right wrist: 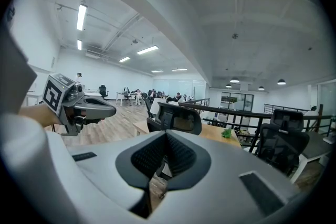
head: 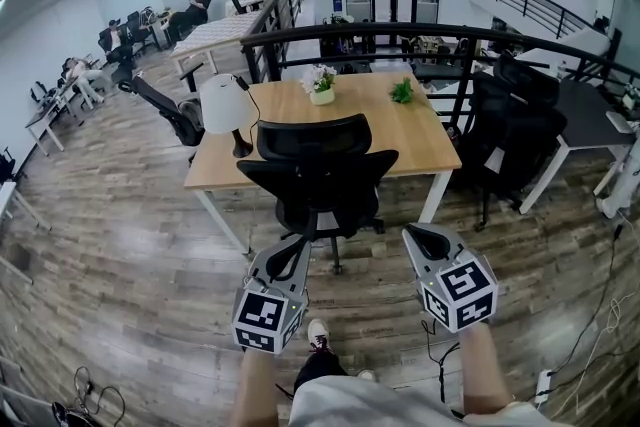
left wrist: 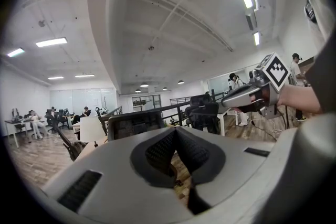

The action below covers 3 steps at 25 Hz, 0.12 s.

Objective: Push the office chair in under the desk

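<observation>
**Head view.**
- Office chair: centre frame. Black mesh backrest and headrest, rounded outline, castor base on wood-plank floor. The backrest faces the person, its broad axis left to right and parallel to the near edge of the desk. The seat looks only partly under the top.
- Desk: upper centre, directly beyond the chair. Pale smooth wood top on white legs. It carries a white-shaded lamp and two small plants.
- Left gripper: lower centre-left, grey shell with a marker cube. Its tip points up-frame at the chair and falls just below the seat in the picture; contact cannot be told.
- Right gripper: lower centre-right, off the chair's right side. By judgement the left is nearer.

**Left gripper view.**
- Left gripper: ribbed black pads pressed together, nothing between them.
- Office chair: headrest just above the jaws, left of centre.
- Right gripper: at right.

**Right gripper view.**
- Right gripper: pads closed, empty.
- Office chair: straight ahead above the jaws.
- Desk: behind the chair.
- Left gripper: at left.
</observation>
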### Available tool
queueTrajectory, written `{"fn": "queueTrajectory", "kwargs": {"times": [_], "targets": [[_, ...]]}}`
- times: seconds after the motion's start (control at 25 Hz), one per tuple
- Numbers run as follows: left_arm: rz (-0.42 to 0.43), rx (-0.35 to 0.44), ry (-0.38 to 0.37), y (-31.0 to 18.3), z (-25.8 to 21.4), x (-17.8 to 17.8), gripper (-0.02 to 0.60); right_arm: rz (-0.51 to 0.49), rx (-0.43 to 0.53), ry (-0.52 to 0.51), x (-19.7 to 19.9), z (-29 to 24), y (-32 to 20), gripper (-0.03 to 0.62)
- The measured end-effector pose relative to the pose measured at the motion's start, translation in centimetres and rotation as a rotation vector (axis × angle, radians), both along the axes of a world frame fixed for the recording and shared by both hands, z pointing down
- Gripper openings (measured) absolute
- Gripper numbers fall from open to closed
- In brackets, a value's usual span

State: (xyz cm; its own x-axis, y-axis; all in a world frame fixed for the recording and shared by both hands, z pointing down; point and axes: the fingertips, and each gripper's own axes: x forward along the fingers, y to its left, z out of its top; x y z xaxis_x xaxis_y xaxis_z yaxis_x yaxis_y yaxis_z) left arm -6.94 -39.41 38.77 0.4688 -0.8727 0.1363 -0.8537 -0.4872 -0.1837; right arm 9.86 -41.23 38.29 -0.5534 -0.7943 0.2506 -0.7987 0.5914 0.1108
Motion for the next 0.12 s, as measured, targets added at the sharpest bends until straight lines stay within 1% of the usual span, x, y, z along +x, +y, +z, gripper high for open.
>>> {"fn": "queueTrajectory", "kwargs": {"times": [0.12], "targets": [[0.002, -0.004, -0.002, -0.17, 0.22, -0.05, 0.012, 0.003, -0.001, 0.001, 0.01, 0.05, -0.26, 0.018]]}}
